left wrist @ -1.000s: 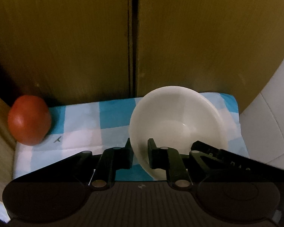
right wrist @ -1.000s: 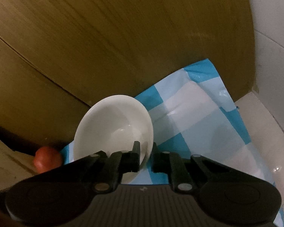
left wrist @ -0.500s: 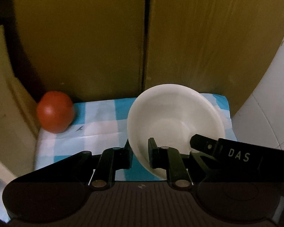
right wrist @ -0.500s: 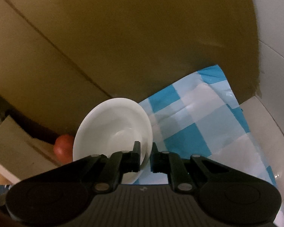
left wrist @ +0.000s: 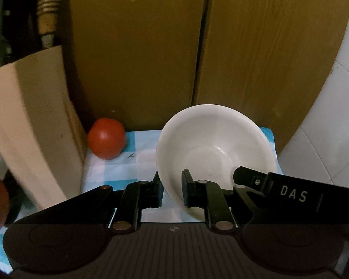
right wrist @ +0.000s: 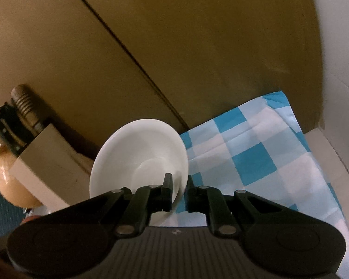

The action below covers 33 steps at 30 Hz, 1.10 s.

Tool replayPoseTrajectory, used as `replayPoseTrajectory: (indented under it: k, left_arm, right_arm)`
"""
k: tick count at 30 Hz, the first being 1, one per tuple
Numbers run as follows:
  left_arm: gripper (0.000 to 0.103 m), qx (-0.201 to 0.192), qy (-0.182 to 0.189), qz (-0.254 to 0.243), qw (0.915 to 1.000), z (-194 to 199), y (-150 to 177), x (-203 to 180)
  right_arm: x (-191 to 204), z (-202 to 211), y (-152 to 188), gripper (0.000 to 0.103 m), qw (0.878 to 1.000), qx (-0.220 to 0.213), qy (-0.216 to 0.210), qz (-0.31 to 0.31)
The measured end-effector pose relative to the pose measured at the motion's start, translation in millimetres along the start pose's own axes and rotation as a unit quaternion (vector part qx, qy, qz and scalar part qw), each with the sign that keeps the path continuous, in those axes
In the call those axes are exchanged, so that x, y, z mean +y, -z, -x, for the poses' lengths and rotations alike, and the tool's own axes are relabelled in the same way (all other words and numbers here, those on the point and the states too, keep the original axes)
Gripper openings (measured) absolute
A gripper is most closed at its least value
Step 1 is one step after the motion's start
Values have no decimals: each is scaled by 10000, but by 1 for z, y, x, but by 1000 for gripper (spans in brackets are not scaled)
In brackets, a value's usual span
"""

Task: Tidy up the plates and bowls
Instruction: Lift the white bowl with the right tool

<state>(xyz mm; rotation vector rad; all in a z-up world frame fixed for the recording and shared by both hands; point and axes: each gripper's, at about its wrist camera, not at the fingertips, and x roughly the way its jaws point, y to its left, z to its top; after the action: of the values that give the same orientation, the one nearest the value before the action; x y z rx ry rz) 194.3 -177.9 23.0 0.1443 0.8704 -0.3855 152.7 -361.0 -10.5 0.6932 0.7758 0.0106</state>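
1. Brown cardboard panels [left wrist: 137,53] with a dark vertical seam close off the back, and white tiled wall [left wrist: 337,125] curves in on the right.
2. Below them lies a blue-and-white checked cloth [right wrist: 251,160] spread over the tabletop.
3. A round white ceramic bowl [left wrist: 211,144] hangs tilted above the cloth, its hollow turned toward both cameras.
4. The left gripper [left wrist: 172,190] is clamped on the bowl's near rim, one finger inside the hollow and one outside.
5. The right gripper [right wrist: 178,193] pinches the rim on the bowl's other side; in the left wrist view its black finger lettered "DAS" reaches in from the right.
6. A round red tomato [left wrist: 106,138] sits on the cloth by the back panels, to the left of the bowl and apart from it.
7. A pale cardboard box flap [left wrist: 35,125] stands at the left, just beside the tomato.
8. In the right wrist view an orange glazed rounded vessel [right wrist: 7,181] shows behind that flap.
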Motion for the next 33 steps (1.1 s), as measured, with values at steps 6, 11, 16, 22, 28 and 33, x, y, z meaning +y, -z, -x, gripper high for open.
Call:
replayPoseTrajectory:
  k: [6,11,16,22,28,33]
  left_arm:
    - [22,-81,20,29,10000,23,10,4]
    - [23,-133,35,30,9999,38,15,5]
    - [24,-167,61,46,9998,43,26,13]
    - [26,-216,71,41,9997,51,31,17]
    - [28,-247,59,26,9997,65,40,20]
    - [29,-231,81,32,9997,75,49,23]
  right_arm:
    - [12,18,10,10,9999,-43,-43,123]
    - [18,33,19,10,9998,-71,-90,169]
    - [24,44,28,10,9997,-92,-120,209]
    - [30,55,38,10,9995,-109,-174,251]
    - [36,64,47,10,9993,-95,-185,316]
    - [40,70,55,10,9992,-32,-186,358]
